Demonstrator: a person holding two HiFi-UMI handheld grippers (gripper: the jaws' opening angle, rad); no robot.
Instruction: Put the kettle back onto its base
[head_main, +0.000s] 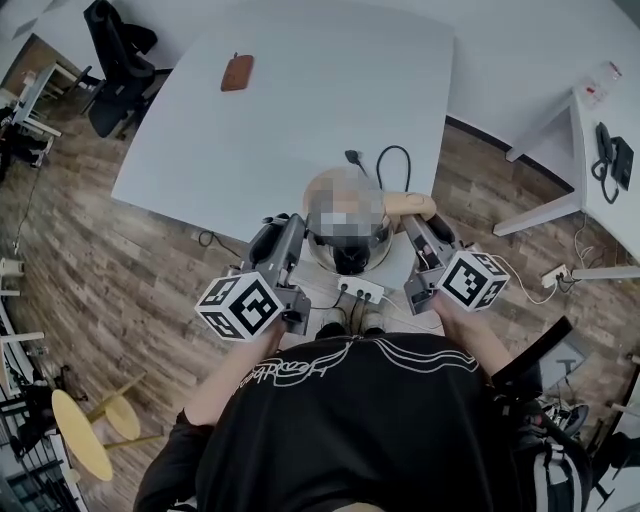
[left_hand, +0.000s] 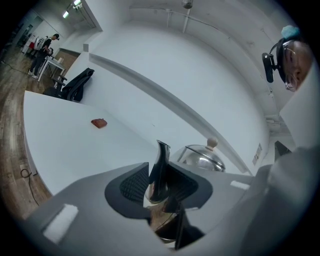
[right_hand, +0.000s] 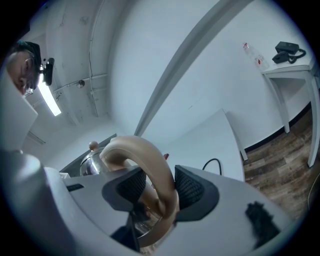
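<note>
Head view: the kettle (head_main: 345, 262) is mostly blurred over, and I can't see what lies under it. In the left gripper view its body drops behind my left gripper (left_hand: 159, 182). Small brown thing (head_main: 237, 72) on the table (head_main: 300, 120), too small to identify.

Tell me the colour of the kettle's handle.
Light tan. The handle shows best in the right gripper view.

— Left gripper (left_hand: 159, 184) closed on what?
— Clamped on the kettle's (left_hand: 200, 161) shiny spout (left_hand: 161, 167); lid (left_hand: 202, 159) and pale knob (left_hand: 212, 143) just behind.
— Beyond?
— White table (left_hand: 75, 145) bearing a small brown thing (left_hand: 99, 123); black chair (left_hand: 75, 85) farther off.
</note>
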